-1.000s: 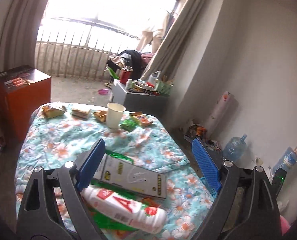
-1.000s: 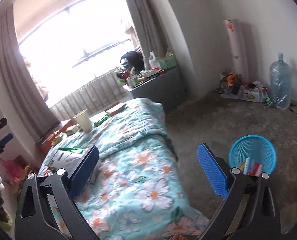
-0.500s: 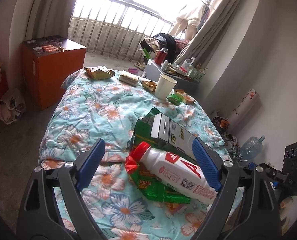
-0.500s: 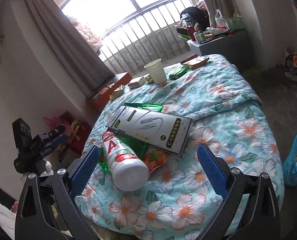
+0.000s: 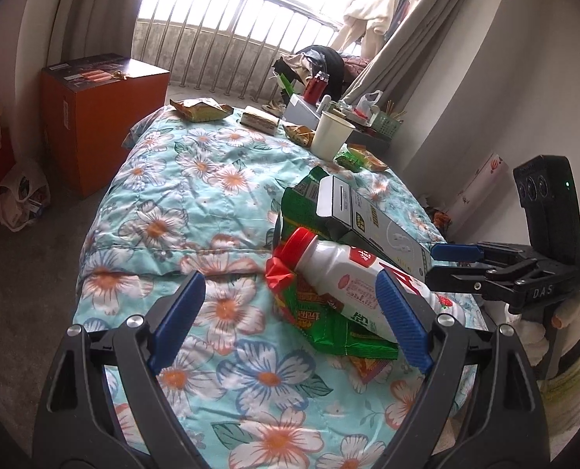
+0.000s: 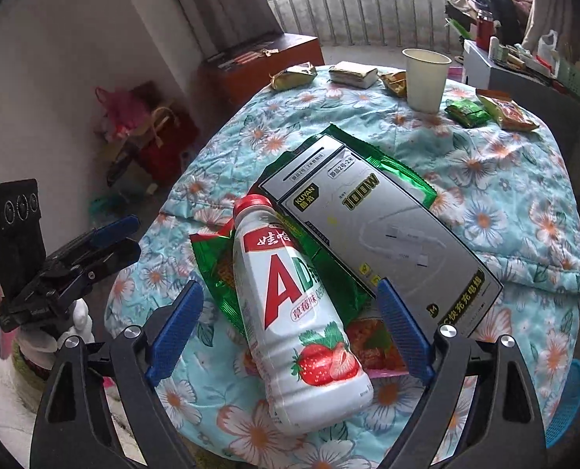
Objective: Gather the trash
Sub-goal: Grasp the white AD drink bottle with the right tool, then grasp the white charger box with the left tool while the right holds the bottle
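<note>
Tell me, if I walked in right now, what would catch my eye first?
Probably the white drink bottle with the red cap and strawberry picture, lying on its side on green snack wrappers at the near end of the flowered quilt. The right gripper stands open around it, its jaws having just been closing, not yet pressing. Beside the bottle lies a long grey cable box, and a paper cup stands upright at the far end.

A bed with a floral quilt (image 6: 505, 195) carries green snack wrappers (image 6: 329, 273) near its foot, and a paper cup (image 6: 425, 78) and small packets (image 6: 466, 111) at its far end
</note>
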A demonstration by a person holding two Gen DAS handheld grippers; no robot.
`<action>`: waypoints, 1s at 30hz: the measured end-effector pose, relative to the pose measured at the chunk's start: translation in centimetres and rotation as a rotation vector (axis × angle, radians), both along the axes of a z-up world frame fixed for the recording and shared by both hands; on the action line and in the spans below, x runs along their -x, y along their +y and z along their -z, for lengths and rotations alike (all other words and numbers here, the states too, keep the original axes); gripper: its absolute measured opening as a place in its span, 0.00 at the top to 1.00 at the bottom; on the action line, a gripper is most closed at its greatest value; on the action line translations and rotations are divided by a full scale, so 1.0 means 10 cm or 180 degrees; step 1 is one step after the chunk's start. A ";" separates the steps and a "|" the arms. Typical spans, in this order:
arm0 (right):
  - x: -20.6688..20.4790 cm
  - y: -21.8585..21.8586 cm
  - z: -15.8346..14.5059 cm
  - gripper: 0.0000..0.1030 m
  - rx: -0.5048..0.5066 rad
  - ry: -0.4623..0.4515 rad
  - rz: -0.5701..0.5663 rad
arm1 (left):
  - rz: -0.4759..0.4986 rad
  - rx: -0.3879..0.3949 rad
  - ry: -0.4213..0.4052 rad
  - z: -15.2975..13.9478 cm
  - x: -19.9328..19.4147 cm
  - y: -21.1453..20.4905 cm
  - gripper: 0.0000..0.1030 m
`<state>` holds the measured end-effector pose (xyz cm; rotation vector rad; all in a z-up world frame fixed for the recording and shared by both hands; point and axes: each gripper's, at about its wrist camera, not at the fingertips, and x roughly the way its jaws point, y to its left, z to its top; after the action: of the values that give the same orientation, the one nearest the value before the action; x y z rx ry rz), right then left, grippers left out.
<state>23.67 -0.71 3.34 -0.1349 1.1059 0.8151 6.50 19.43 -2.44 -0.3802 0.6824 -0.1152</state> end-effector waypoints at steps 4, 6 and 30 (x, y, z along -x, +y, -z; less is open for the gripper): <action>-0.17 0.25 0.16 0.19 0.0171 0.0276 -0.0242 | 0.0011 -0.0079 0.0029 0.03 0.01 -0.01 0.18; -0.24 0.34 0.26 0.22 0.0250 0.0418 -0.0299 | 0.0020 -0.0084 0.0040 0.03 0.02 0.00 0.18; 0.19 -0.39 0.14 0.37 -0.0162 0.0331 0.0027 | 0.0162 0.0063 0.0024 -0.03 -0.12 -0.05 0.23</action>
<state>21.74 -4.61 1.97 -0.0455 1.1814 0.8496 7.71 18.88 -2.18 -0.3825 0.6990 -0.1690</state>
